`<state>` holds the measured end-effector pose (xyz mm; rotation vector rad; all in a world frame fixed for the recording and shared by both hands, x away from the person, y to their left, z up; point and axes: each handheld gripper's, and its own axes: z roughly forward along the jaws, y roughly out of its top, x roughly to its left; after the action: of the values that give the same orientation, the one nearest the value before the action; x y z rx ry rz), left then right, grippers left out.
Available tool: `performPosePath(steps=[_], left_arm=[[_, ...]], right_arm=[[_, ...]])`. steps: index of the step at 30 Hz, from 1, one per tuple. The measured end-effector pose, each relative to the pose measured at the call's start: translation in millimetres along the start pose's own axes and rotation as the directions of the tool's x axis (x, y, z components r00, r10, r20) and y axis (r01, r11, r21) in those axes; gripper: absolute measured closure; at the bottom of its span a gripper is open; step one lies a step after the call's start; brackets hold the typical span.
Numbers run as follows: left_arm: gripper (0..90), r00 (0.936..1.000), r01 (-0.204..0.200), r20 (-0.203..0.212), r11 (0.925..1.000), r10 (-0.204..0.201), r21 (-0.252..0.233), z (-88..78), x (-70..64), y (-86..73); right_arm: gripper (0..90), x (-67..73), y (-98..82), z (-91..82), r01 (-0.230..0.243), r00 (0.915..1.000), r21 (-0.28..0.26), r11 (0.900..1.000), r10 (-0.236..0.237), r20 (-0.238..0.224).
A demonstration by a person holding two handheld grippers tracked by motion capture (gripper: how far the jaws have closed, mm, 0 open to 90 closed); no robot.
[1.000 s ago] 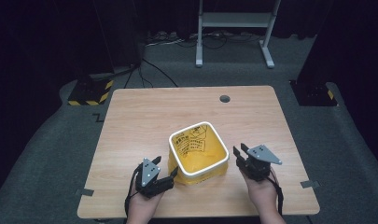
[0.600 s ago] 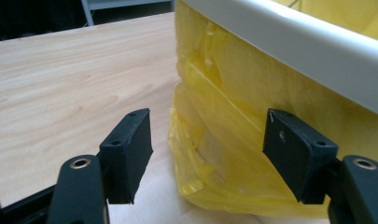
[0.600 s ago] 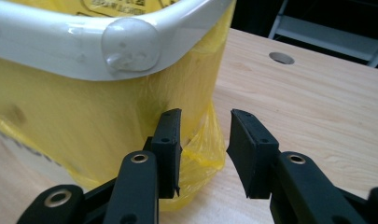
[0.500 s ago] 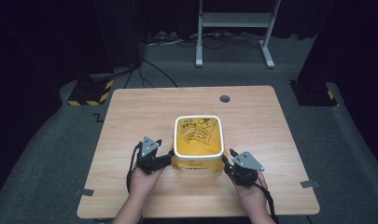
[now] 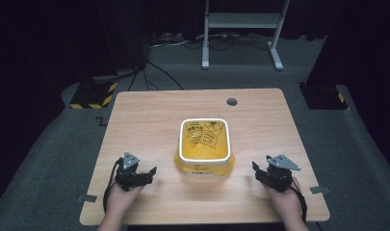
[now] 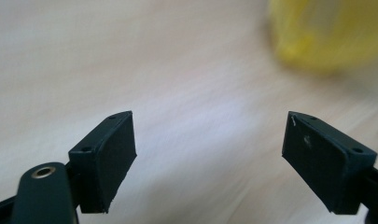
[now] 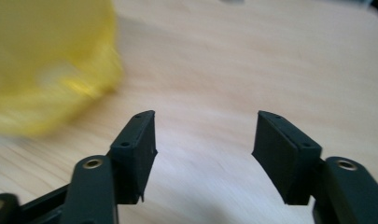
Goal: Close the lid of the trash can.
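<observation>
The left hand-held gripper point(image 5: 143, 174) rests low over the front of the desk point(image 5: 149, 125), held in the person's left hand point(image 5: 119, 198); its jaws have just been opening and stand spread with only bare wood between them. The right hand-held gripper point(image 5: 258, 171), in the right hand point(image 5: 285, 199), has likewise just been opening, with nothing between its jaws. Between the two, well apart from each and slightly farther out, stands a white-rimmed square bin lined with a yellow printed bag point(image 5: 205, 148), upright. Beyond the right hand-held gripper, near the desk's far edge, is a round cable hole point(image 5: 232, 102).
</observation>
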<state>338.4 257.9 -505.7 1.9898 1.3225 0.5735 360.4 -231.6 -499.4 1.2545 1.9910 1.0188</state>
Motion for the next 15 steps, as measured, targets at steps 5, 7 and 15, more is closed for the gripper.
performPosePath(steps=[5, 7, 15], left_arm=[[15.1, 0.9990, -0.006, -0.043, 0.9962, 0.010, 0.087, -0.1, 4.7, -20.4], [14.9, 0.9991, 0.025, -0.036, 0.9969, -0.023, 0.075, -1.4, 4.5, -24.4], [13.9, 0.9991, 0.028, -0.034, 0.9992, -0.027, 0.027, -3.4, 1.7, -32.4]], right_arm=[[30.6, -26.6, -19.3, 4.3, -0.038, 0.9993, 0.132, 0.991, 0.039, 0.000], [26.9, -31.2, -26.6, 6.5, -0.052, 0.9984, 0.144, 0.988, 0.048, 0.031], [22.1, -35.7, -30.4, 2.8, -0.079, 0.9968, 0.158, 0.984, 0.077, 0.019]])
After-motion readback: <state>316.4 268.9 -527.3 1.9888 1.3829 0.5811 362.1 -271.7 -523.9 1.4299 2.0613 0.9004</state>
